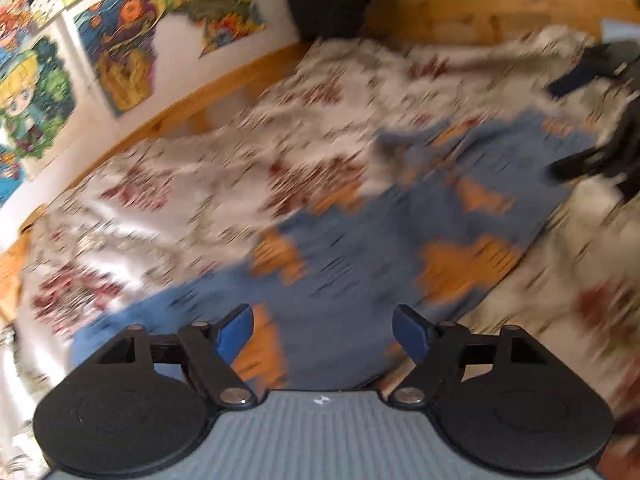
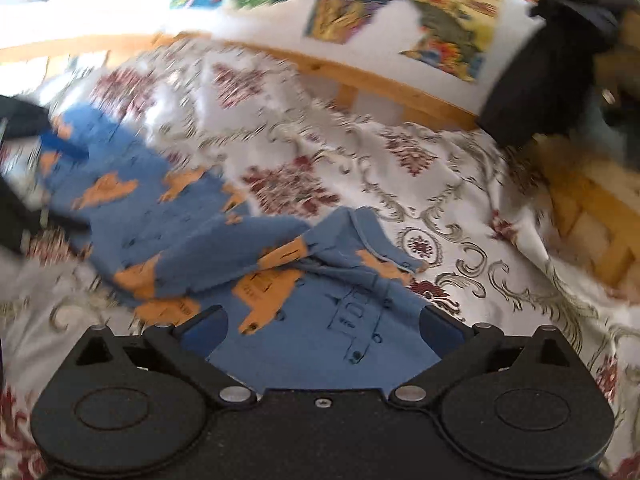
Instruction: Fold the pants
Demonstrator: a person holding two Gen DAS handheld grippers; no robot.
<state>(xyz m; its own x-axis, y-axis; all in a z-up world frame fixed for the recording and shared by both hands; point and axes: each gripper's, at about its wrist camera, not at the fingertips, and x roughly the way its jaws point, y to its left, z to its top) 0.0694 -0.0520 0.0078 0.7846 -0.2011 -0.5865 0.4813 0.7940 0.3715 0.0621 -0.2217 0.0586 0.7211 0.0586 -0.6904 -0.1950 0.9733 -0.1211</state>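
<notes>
Blue pants [image 1: 360,248] with orange vehicle prints lie on a floral bedspread [image 1: 180,184]. In the left wrist view, which is motion-blurred, my left gripper [image 1: 323,330] hovers open over the near end of the pants, its blue pads wide apart with nothing between them. In the right wrist view the pants [image 2: 192,224] lie crumpled, one part bunched and folded over in the middle. My right gripper [image 2: 323,330] is open above the near flat part of the fabric. The other gripper [image 2: 16,160] shows dark at the far left end of the pants.
The white bedspread [image 2: 440,184] with red and grey ornaments covers a bed with a wooden frame [image 2: 380,80]. Colourful posters [image 1: 120,40] hang on the white wall behind. A dark object [image 2: 552,60] stands at the bed's far right corner.
</notes>
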